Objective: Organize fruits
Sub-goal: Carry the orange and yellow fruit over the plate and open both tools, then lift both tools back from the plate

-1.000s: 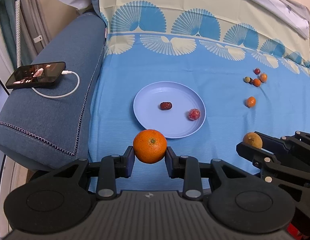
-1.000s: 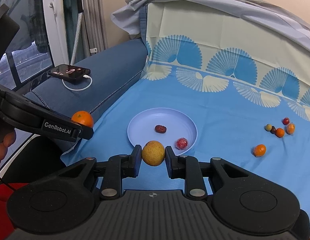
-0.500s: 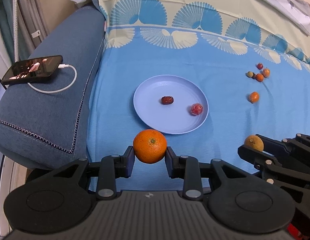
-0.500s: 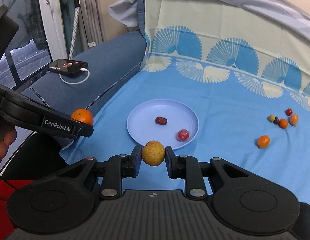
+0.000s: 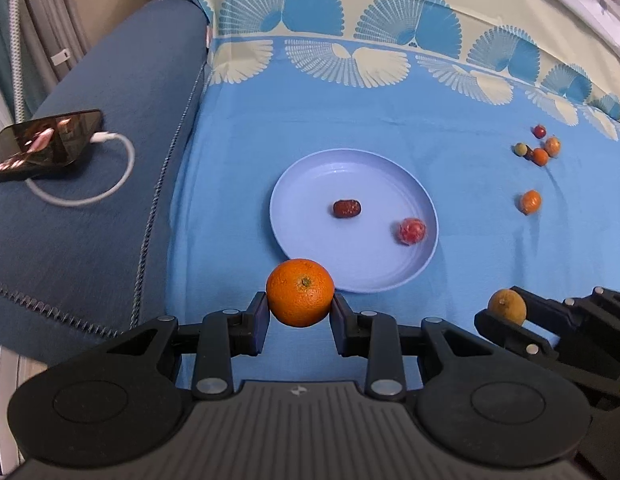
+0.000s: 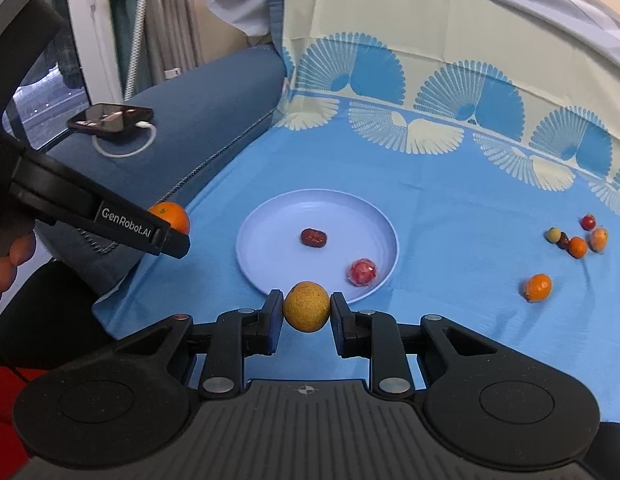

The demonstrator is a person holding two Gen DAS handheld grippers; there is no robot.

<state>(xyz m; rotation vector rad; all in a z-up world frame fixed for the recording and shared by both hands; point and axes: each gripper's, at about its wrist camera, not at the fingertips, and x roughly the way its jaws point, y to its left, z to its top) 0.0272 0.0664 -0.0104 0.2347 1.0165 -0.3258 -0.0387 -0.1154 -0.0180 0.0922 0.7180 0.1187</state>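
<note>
- Where I look down from both wrist cameras, a bed covered by a blue sheet (image 5: 310,120) with a cream fan pattern along its far edge fills most of the view.
- To the left runs a dark blue padded armrest (image 5: 90,208), with a phone (image 5: 46,144) lying on it, its white charging cable (image 5: 110,176) looped beside it.
- My left gripper (image 5: 300,312) points steeply down; its fingers are clamped on a big orange (image 5: 300,292), held just at the near rim of the plate.
- My right gripper (image 6: 306,312) is pinched tight on a yellowish-brown round fruit (image 6: 306,306), also just at the plate's near rim; in the left view it sits well to the right of the orange.
- On the sheet, a pale blue round plate (image 5: 310,184) sits in the middle.
- Inside the plate lie a red wrapped fruit (image 5: 411,231) near its right wall and a dark red date (image 5: 346,209) near the centre, apart from each other.
- Right of the plate, a small orange fruit (image 5: 530,201) rests alone on the sheet.
- Farther back, a cluster of tiny fruits (image 5: 539,147) lies close together, red, orange and greenish.
</note>
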